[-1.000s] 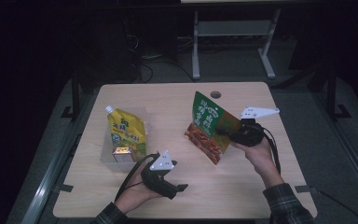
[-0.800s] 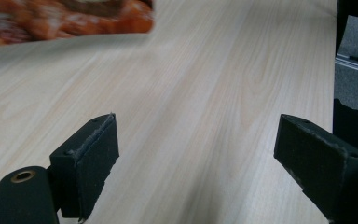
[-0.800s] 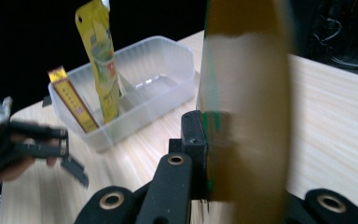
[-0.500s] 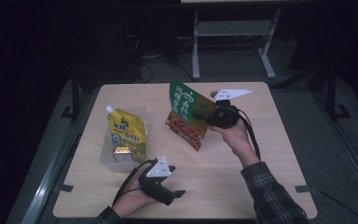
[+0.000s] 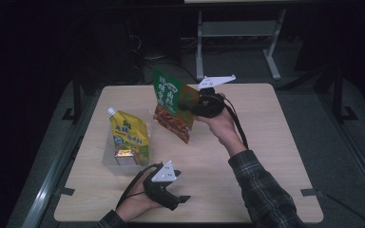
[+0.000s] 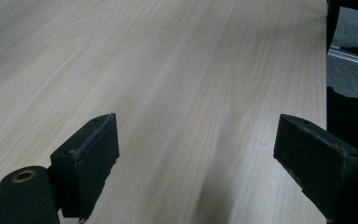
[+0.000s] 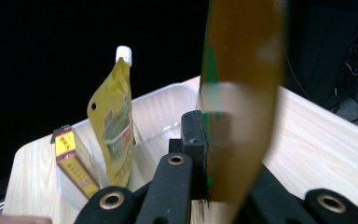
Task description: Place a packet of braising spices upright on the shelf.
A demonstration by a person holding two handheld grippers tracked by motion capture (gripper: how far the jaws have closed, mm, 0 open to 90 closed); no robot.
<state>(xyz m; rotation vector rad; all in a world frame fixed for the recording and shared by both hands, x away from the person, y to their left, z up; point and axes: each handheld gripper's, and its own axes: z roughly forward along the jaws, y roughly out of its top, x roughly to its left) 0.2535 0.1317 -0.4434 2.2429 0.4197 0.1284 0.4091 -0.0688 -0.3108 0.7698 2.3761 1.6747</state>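
Note:
My right gripper is shut on a green and orange food pouch, held upright above the middle of the table. In the right gripper view the pouch stands edge-on between the jaws. A yellow spouted pouch and a small yellow and red box stand in a clear plastic bin on the left; the same spouted pouch, box and bin lie just beyond the held pouch. My left gripper rests low near the front edge, jaws wide apart over bare wood.
The light wooden table has bare surface to the right and front. A metal stand and cables lie on the dark floor behind. The table's side rails run along the left.
My right gripper has carried the green pouch leftward and upward, from the table's right-centre towards the bin. The left gripper has stayed near the front edge.

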